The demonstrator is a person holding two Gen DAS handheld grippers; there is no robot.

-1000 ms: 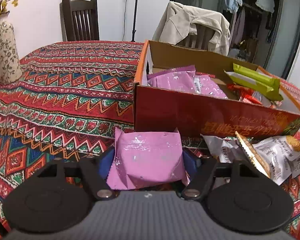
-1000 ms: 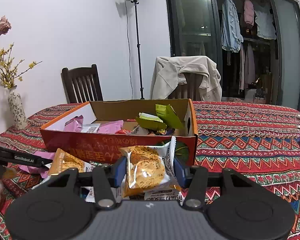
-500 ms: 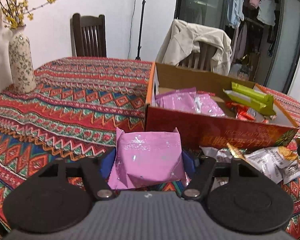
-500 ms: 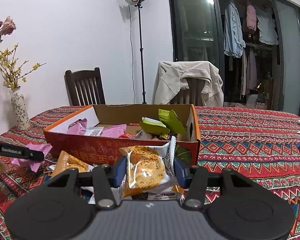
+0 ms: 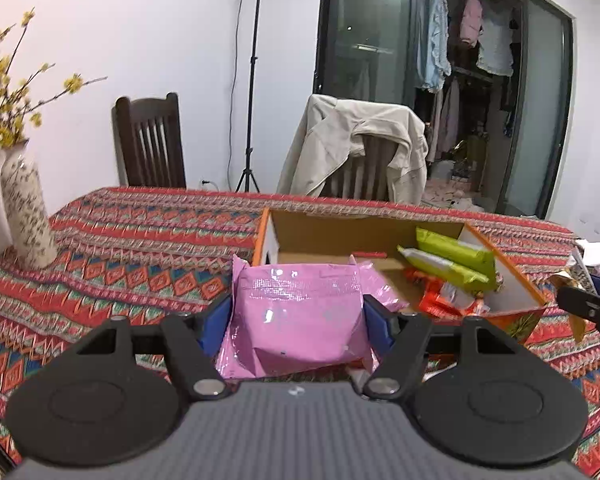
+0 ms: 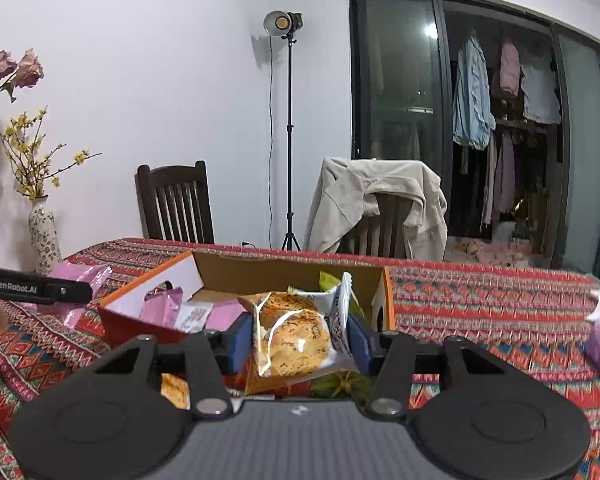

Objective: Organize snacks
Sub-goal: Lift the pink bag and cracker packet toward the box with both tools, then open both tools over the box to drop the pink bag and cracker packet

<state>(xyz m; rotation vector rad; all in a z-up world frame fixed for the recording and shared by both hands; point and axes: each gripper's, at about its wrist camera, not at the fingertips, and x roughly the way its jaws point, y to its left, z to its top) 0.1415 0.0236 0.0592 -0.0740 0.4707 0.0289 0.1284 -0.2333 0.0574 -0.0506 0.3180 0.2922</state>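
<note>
Two hand-held grippers each carried one snack above a patterned tablecloth (image 5: 140, 248). Left gripper (image 5: 296, 316): its blue pads (image 5: 214, 320) were clamped on either side of a pink foil packet (image 5: 296, 312), held clear of the table in front of the near wall of an open cardboard box (image 5: 512, 276). Right gripper (image 6: 298, 340): its fingers were closed on a clear-wrapped biscuit packet (image 6: 292, 336), likewise raised before the same box (image 6: 148, 288), near the box's right end.

Box contents, as far as visible: further pink packets (image 6: 162, 306) toward the left end; green packets (image 5: 452, 256) and red wrappers (image 5: 436, 296) toward the right. This suggested sorting by kind, though the lower layers were hidden. At least one more packet (image 6: 174, 390) lay on the cloth beneath the right gripper.

Step in hand, as judged: transport of both snacks to the box, with neither yet over its opening. The next move would call for carrying each packet past the near wall, the pink one toward its like at the left end, and parting the fingers only once the packet was above the box floor. The two grippers were close together, so a staggered release seemed prudent.
</note>
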